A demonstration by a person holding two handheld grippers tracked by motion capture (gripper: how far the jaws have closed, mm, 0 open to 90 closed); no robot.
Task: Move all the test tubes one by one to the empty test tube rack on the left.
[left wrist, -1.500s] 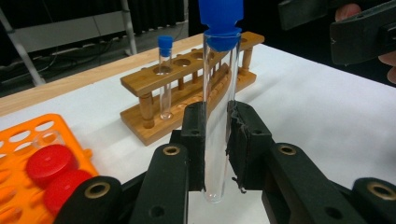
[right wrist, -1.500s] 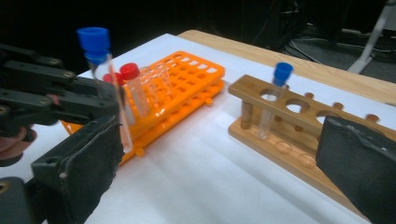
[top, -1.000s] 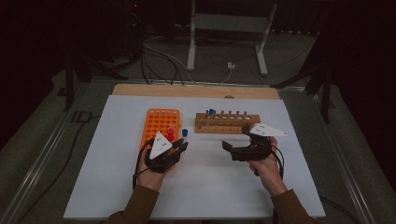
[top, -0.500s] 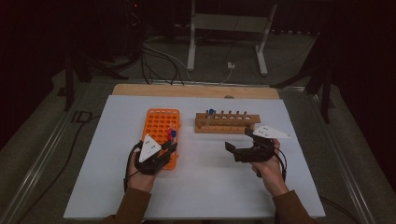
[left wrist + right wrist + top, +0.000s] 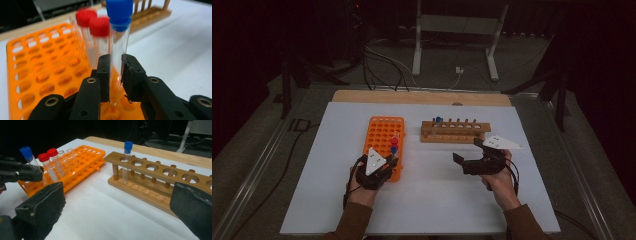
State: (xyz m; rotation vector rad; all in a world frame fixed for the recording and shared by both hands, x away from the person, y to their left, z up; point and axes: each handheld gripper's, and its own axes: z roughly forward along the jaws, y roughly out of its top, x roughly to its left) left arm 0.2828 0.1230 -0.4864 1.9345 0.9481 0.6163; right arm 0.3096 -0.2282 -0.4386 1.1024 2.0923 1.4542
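Lower and nearer the person than a second ago, the left gripper (image 5: 115, 75) has carried its blue-capped test tube (image 5: 118, 42) down over the near end of the orange tube rack (image 5: 381, 135); its jaws are clamped on the clear tube wall, the tube upright, its tip at a hole just below the pads. Two red-capped tubes (image 5: 96, 27) stand just beyond the jaws. The right gripper (image 5: 473, 159) hangs wide apart and empty, short of the wooden rack (image 5: 160, 182). Seating the tube looks like the step in hand; next it needs a straight push down, then release.
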